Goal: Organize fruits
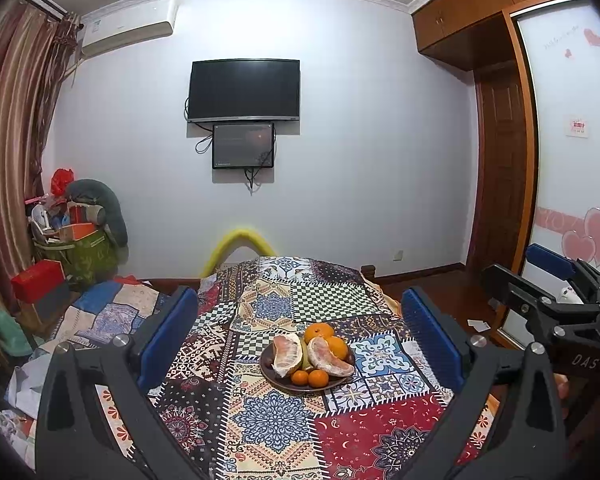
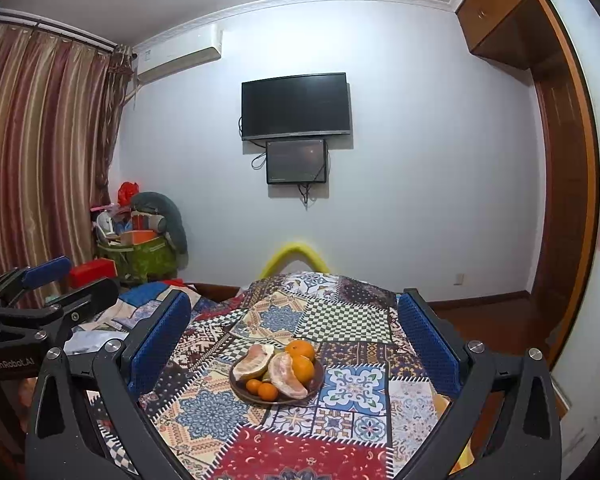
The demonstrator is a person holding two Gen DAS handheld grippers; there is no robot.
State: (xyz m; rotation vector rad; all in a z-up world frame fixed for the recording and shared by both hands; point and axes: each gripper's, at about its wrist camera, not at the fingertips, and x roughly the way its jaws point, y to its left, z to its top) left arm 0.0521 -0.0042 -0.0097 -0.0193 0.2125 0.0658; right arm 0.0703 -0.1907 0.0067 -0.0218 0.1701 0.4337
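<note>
My left tongs (image 1: 300, 344) and right tongs (image 2: 294, 344) both hang spread wide, gripping nothing, above the quilted surface (image 1: 276, 420). The fruit plate (image 1: 307, 385) sits mid-cloth, well apart from every edge, with bare patchwork all around it.

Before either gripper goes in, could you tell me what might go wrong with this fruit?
1. The plate is piled high: nudging a pomelo piece could roll the small tangerines off.
2. The plate sits on a soft patchwork cloth, so pressing down may tip it.
3. Both the left gripper and the right gripper face the same plate and could collide.
</note>
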